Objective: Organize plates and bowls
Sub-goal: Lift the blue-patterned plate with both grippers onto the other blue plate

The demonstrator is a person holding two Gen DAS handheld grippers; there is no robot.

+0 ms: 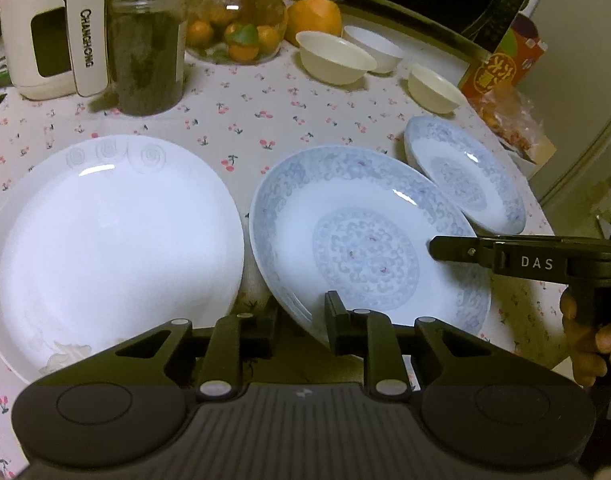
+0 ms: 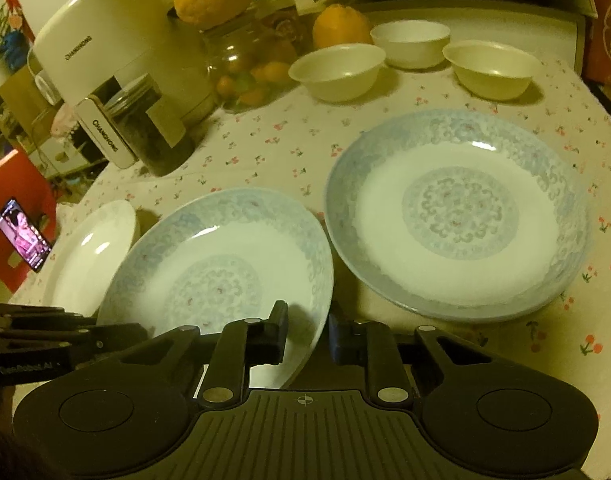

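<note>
Both grippers, left gripper (image 1: 301, 322) and right gripper (image 2: 307, 334), were clamped on the near rim of the middle blue plate (image 1: 365, 236), tilted between its neighbours. Glazed china looked slick and breakable; the rim seemed the sensible hold.

Three plates and three bowls are laid out on the cherry-print tablecloth (image 1: 241, 120). A plain white plate (image 1: 113, 240), embossed with roses at the rim, is sat toward the left edge, flat. Right next to it, the middle blue-patterned plate (image 1: 365, 240) is tipped up off the cloth, its near rim pinched by both the left gripper (image 1: 301, 320) and the right gripper (image 2: 307, 336). A second blue-patterned plate (image 2: 457, 216) is parked flat toward the right edge, its rim just beside the tilted one. Further back, three small cream bowls (image 2: 337, 70) (image 2: 411, 42) (image 2: 491, 68) are lined up upright and empty, near the far edge.
</note>
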